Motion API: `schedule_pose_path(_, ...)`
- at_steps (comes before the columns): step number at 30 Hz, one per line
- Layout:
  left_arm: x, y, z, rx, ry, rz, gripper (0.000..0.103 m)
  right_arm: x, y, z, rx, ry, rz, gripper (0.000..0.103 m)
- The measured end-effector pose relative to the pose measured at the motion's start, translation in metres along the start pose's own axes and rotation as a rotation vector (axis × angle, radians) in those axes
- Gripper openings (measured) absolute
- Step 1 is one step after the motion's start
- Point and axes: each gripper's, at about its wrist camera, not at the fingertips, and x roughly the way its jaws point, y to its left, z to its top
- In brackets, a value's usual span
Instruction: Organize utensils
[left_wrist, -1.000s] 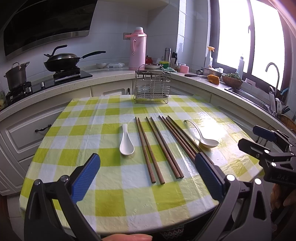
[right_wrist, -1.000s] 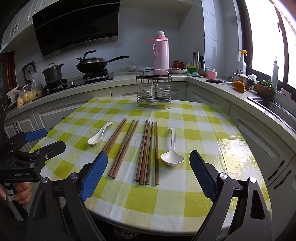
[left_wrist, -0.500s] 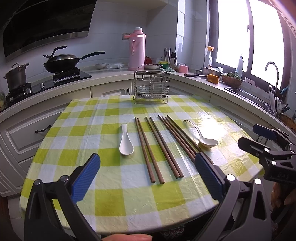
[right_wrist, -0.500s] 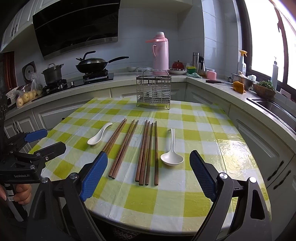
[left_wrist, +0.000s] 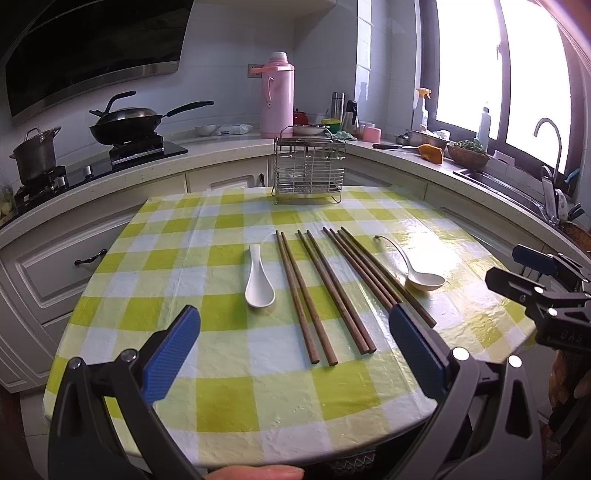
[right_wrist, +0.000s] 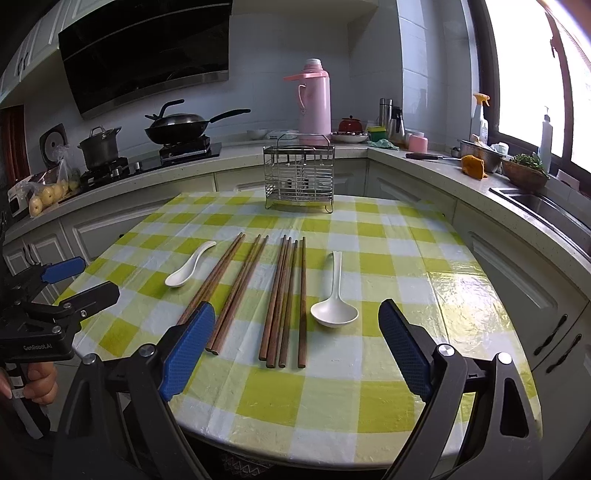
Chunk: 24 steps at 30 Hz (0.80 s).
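Observation:
Several brown wooden chopsticks lie side by side on the round table with a yellow-green checked cloth. A short white spoon lies left of them, a long-handled white spoon to their right. A wire utensil rack stands at the table's far edge. My left gripper and right gripper are both open and empty, hovering at the near edge. Each gripper shows in the other's view: the right gripper and the left gripper.
A counter curves round behind the table with a pink thermos, a wok, a pot, a sink, bottles and bowls. Cabinet doors stand close on the right.

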Motion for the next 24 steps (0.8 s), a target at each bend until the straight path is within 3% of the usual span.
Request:
schedule_pose_path(10,0.055,0.024,0.014,-0.016,0.116,0.003,0.099,0.052,-0.041,0.008,0.065,0.077,-0.048,0.085)
schedule_pose_path(20,0.141,0.073,0.044,-0.124,0.24,0.014,0.098,0.141,-0.071,0.034,0.115,0.2,-0.008,0.085)
schedule_pose_path(24,0.172,0.074,0.054,-0.108,0.314,0.015,0.099,0.168,-0.076,0.045,0.104,0.263,-0.002,0.081)
